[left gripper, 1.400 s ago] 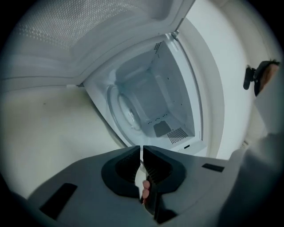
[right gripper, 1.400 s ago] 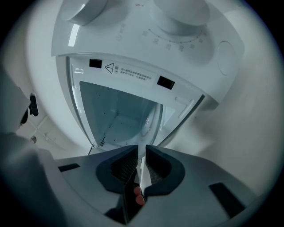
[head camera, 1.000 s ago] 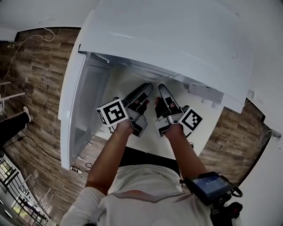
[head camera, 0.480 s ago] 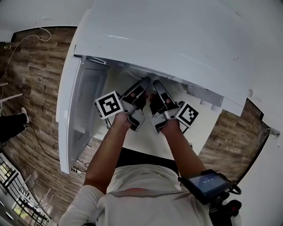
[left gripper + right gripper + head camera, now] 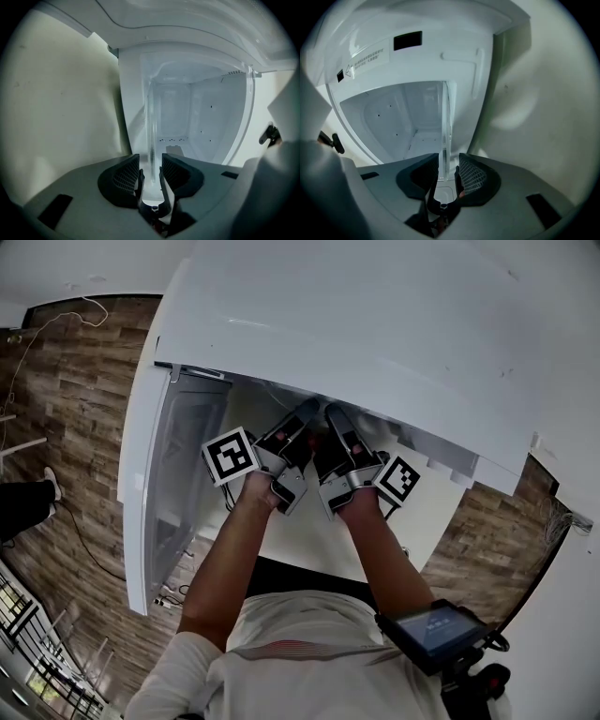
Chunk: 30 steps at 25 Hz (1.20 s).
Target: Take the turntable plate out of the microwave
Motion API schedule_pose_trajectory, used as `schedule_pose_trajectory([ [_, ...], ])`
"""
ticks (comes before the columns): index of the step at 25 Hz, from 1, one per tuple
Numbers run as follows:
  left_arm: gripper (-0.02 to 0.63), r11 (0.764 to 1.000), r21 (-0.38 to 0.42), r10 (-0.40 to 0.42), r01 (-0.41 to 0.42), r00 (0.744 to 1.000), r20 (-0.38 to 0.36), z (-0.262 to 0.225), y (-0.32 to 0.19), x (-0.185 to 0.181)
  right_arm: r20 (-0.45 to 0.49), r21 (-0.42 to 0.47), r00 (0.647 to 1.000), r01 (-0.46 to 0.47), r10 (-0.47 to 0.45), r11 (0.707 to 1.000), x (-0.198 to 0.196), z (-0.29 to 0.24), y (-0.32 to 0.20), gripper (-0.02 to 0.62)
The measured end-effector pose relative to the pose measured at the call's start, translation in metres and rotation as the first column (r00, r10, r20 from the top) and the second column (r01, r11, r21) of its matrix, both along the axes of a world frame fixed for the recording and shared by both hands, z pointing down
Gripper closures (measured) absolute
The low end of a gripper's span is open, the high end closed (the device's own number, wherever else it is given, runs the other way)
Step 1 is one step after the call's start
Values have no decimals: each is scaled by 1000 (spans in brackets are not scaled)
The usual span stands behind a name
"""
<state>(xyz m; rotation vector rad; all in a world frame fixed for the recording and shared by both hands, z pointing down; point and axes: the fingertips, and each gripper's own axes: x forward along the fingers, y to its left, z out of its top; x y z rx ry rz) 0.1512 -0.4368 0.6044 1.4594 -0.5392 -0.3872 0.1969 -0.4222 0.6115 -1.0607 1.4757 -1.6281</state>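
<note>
Turntable plate (image 5: 151,126) — clear glass, edge-on at frame centre, rim between the spread, unpinching jaws of left tool (image 5: 150,160) and right tool (image 5: 448,158) alike — body running ahead into the microwave (image 5: 206,117)

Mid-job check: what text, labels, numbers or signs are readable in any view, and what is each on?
No words are legible.
Warning label on the microwave frame: triangle sign; print too blurred to read.
Marker cubes on the left gripper and right gripper: black-and-white square patterns, no letters.
Screen at the person's waist: too small to read.
</note>
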Motion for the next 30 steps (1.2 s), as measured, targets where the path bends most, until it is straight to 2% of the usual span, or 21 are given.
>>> schedule_pose_trajectory([
  [10,523,1000,-17,-2,2,1000,-18,3,-5,0,56,16,998,4,-5,1000,1,1,-5,465],
  [13,542,1000,6,7,-7,1000,-20,0,-5,2,65,4,998,2,-3,1000,1,3,-5,505],
  [16,561,1000,20,14,-14,1000,-19,-1,-5,2,80,5,997,-3,3,1000,0,3,-5,515],
  [18,565,1000,22,6,-5,999,-40,-3,-5,1,62,16,998,2,-3,1000,-1,0,-5,525],
  [21,566,999,40,-15,18,997,-71,-3,-4,-1,-12,42,1000,15,-15,999,-2,-5,-6,555],
  [30,566,996,88,-21,31,993,-114,-3,-1,-1,-63,108,998,15,-8,994,0,-9,-5,560],
])
